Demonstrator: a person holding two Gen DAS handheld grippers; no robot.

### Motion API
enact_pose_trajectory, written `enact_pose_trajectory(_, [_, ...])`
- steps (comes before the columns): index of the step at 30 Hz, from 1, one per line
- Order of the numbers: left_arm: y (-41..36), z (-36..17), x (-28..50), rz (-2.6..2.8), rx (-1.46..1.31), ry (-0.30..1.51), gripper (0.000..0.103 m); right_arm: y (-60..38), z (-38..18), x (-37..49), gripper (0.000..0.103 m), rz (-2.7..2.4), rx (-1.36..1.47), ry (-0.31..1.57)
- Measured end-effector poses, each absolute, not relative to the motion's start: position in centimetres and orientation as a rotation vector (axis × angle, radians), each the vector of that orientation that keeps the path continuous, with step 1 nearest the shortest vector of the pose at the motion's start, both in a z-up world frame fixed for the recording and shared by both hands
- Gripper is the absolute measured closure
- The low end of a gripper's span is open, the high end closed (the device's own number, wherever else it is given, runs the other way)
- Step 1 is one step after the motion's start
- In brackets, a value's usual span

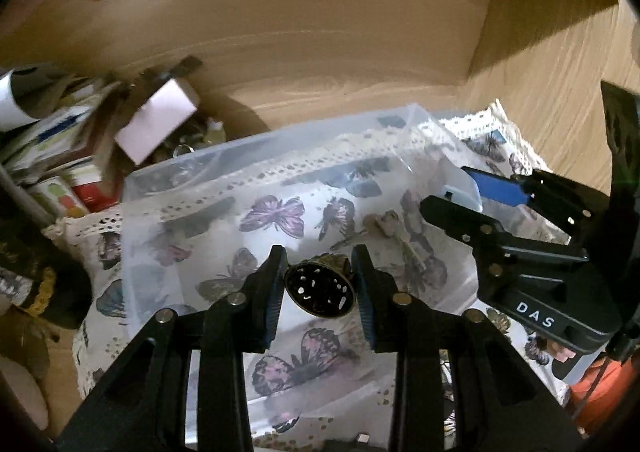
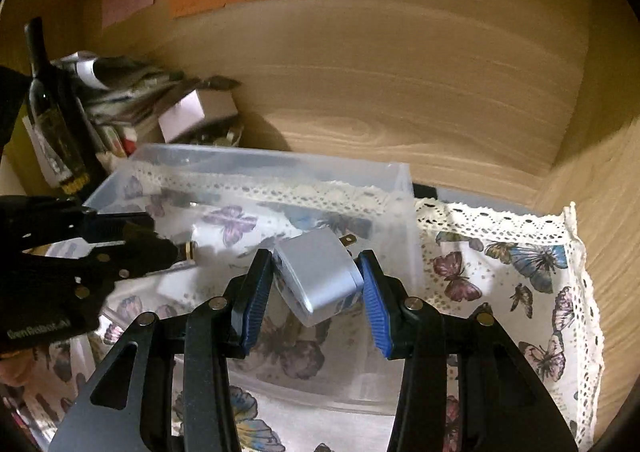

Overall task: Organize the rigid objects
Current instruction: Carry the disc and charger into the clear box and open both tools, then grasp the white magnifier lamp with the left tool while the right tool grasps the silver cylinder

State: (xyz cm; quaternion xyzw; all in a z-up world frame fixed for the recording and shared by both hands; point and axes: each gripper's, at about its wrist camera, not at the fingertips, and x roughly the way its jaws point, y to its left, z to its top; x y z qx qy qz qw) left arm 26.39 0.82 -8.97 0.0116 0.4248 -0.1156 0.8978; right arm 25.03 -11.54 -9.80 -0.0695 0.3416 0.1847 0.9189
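My left gripper (image 1: 319, 279) is shut on a small brass bell (image 1: 320, 288), held over a clear plastic box (image 1: 256, 156). A key (image 1: 394, 234) lies on the box floor beyond it. My right gripper (image 2: 316, 279) is shut on a white plug adapter (image 2: 316, 276), its metal prongs pointing away, held above the same clear box (image 2: 280, 168). The right gripper shows at the right of the left wrist view (image 1: 472, 208). The left gripper shows at the left of the right wrist view (image 2: 160, 248), with the bell's brass edge (image 2: 188, 251) at its tip.
A butterfly-print cloth with lace edge (image 2: 520, 264) lies under the box. A dark bottle (image 2: 56, 124), stacked booklets and a small white carton (image 2: 196, 112) stand at the back left. Wooden walls (image 2: 400, 72) close in behind and at the right.
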Motion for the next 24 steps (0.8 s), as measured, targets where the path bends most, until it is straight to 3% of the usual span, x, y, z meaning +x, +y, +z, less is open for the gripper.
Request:
enact_pose_trajectory(8, [-0.1, -9.6, 26.5, -0.207, 0.061, 0.894, 0.068, -11.5, -10.0, 25.4, 0.061, 0.374, -0.147, 0.722])
enact_pose_trajectory(13, [-0.1, -7.9, 24.8, -0.183, 0.067, 0.842, 0.051, -11.8, -8.6, 24.3, 0.052, 0.375, -0.138, 0.685])
enact_pose_trajectory(18, [0.2, -5.7, 21.2, -0.172, 0.090, 0.760, 0.022, -12.7, -6.6, 21.4, 0.038, 0.381, -0.130, 0.619])
enact_pose_trajectory(24, [-0.1, -6.0, 16.2, -0.152, 0.146, 0.727, 0.008, -13.8, -6.5, 17.7, 0.033, 0.384, -0.139, 0.601])
